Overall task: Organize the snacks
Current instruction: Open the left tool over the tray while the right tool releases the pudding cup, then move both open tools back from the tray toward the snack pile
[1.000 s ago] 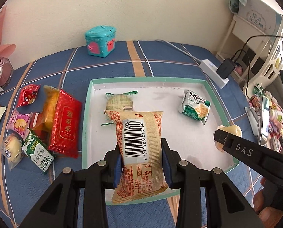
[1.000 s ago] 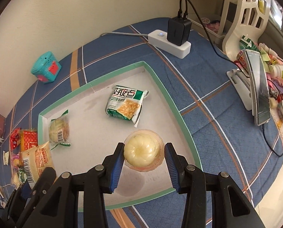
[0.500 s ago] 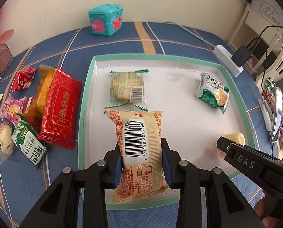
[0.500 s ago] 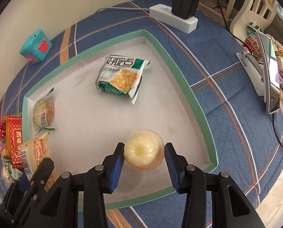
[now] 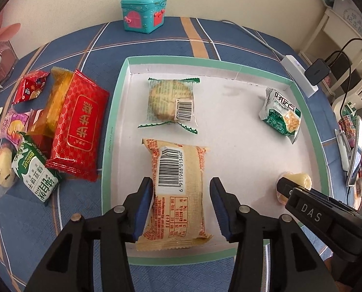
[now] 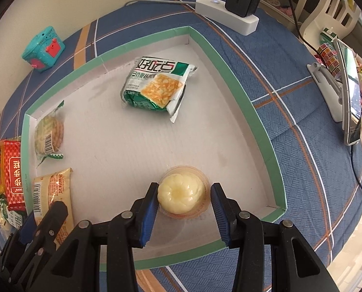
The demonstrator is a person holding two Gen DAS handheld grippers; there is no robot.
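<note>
Both claws are sitting open inside the tray (image 5: 112, 112), the left claw (image 5: 182, 209) straddling a tan snack packet (image 5: 178, 194), the right claw (image 6: 183, 213) straddling a jelly cup (image 6: 182, 194).

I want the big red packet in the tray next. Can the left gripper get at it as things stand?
Probably yes. The left gripper stands open around the tan barcoded packet, so it holds nothing. The red foil packet lies uncovered on top of the pile, just outside the green-rimmed tray.
</note>
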